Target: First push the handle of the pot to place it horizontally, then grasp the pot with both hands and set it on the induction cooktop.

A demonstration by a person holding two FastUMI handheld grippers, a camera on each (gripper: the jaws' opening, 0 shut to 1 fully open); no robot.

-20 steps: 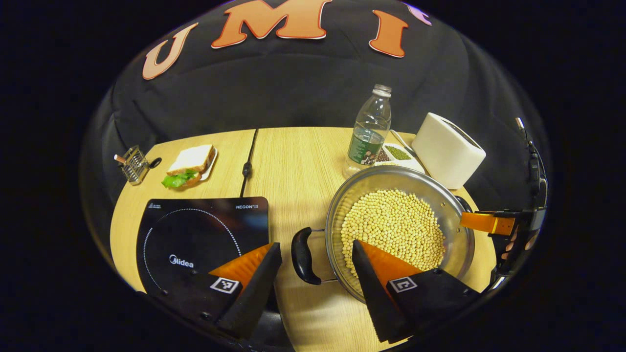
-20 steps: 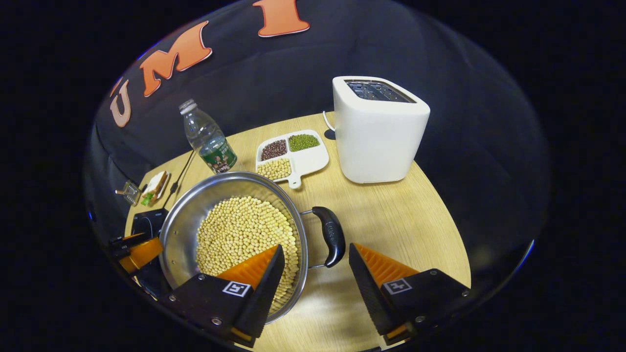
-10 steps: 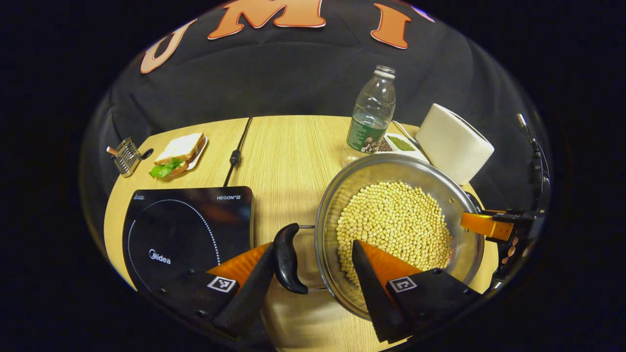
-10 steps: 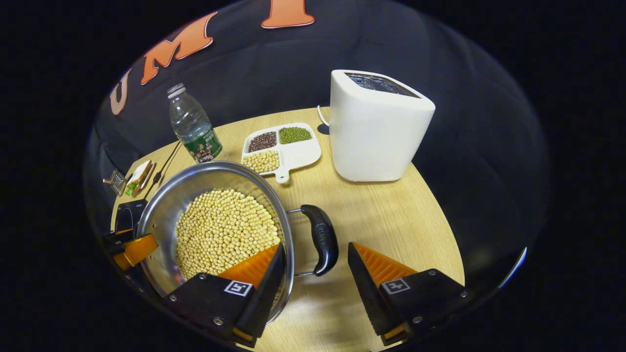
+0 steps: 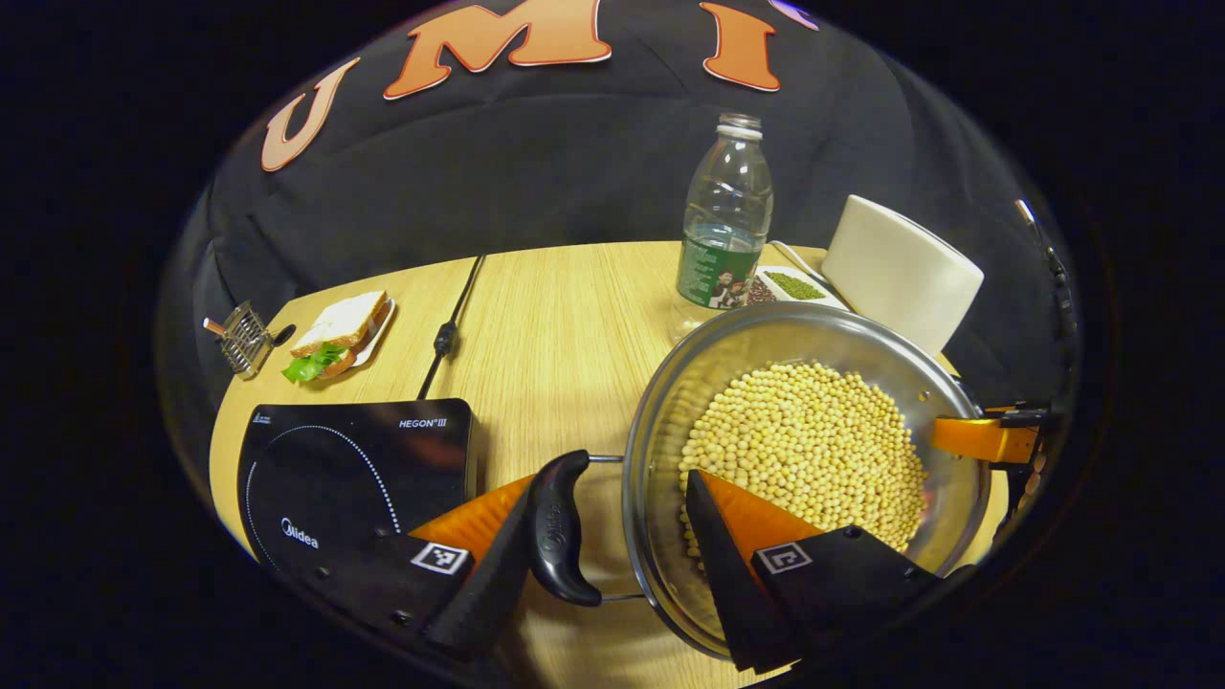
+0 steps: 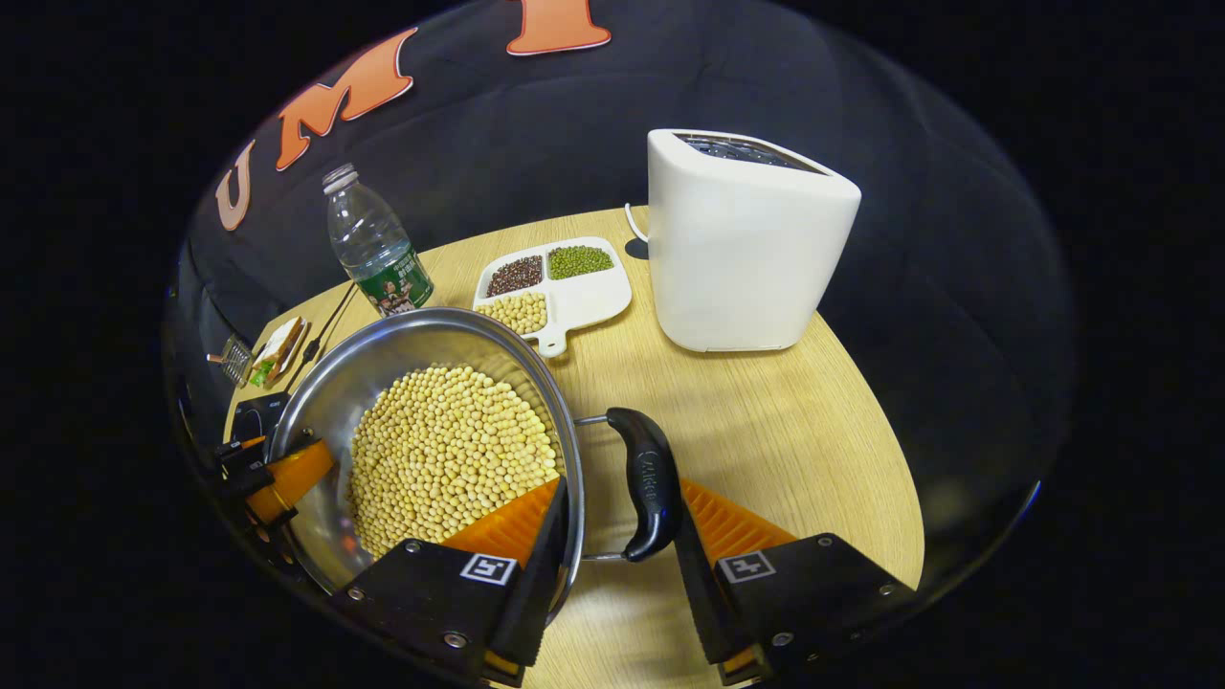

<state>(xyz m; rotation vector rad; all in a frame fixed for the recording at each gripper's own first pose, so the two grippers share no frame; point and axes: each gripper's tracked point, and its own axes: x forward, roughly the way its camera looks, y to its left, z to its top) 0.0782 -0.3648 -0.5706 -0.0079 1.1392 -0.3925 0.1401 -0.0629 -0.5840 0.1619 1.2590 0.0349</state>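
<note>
From the left gripper view I read the table (image 5: 565,316) left to right: a small wire rack (image 5: 241,335) sits at the far left edge, with a sandwich (image 5: 335,335) on its plate just beside it; nearer me the induction cooktop (image 5: 354,469) lies flat close to the table's front-left edge, its glass bare; a black cable (image 5: 448,330) runs back from it to the table's rear edge; between the cooktop and the pot (image 5: 804,459) there is an open strip of wood, and more open wood behind.

My left gripper (image 5: 612,565) straddles the pot's left handle (image 5: 558,526), one finger outside it and one inside the rim over the soybeans (image 5: 813,450); the jaws look spread, though I cannot tell whether either pad presses the handle.

A bottle (image 5: 723,225) stands just behind the pot's rim; the toaster (image 5: 900,268) stands at the right rear.

In the right gripper view my right gripper (image 6: 617,550) stands likewise around the right handle (image 6: 649,493); one finger lies inside the rim, the other just beside the black grip, possibly touching, so whether it is grasping I cannot tell; a divided dish (image 6: 555,287) lies behind the pot; open wood stretches right to the table's curved edge.
</note>
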